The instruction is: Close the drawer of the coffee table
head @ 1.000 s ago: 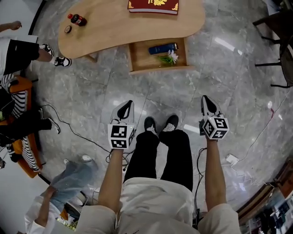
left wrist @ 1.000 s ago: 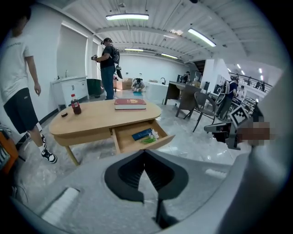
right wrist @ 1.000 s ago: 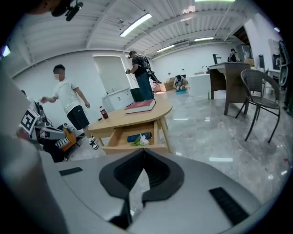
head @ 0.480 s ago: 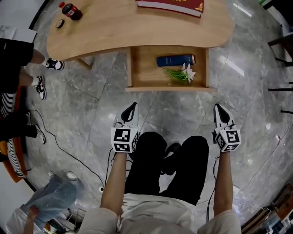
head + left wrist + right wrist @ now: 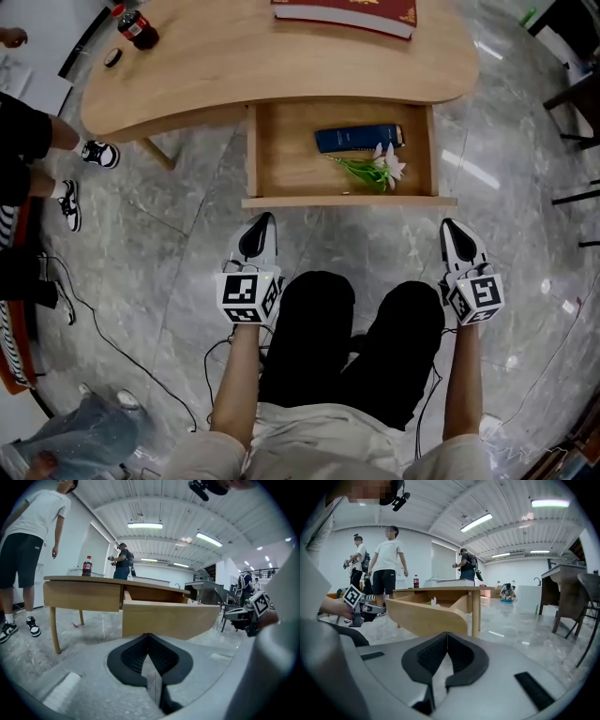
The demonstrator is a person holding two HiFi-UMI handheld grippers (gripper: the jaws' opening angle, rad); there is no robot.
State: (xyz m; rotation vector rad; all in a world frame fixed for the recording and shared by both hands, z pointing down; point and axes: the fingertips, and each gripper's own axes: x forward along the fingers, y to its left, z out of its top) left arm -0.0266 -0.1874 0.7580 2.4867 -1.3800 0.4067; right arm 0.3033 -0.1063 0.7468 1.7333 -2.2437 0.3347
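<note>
Head view: the drawer (image 5: 342,159) stands pulled out of the table (image 5: 234,66), a flower (image 5: 375,170) near its right edge. The left gripper (image 5: 260,230) and right gripper (image 5: 455,236) are closed and empty.

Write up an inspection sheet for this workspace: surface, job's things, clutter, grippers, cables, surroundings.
Surface: wooden coffee table on grey stone floor.
Job's things: drawer pulled open, holding a blue book and a flower.
Clutter: red book, cola bottle and loose cap on the tabletop.
Grippers: left claw and right claw both shut, empty, short of the drawer front.
Cables: black cable on the floor at left; thin cable at right.
Surroundings: bystander's sneakers at left; dark chair legs at right.
</note>
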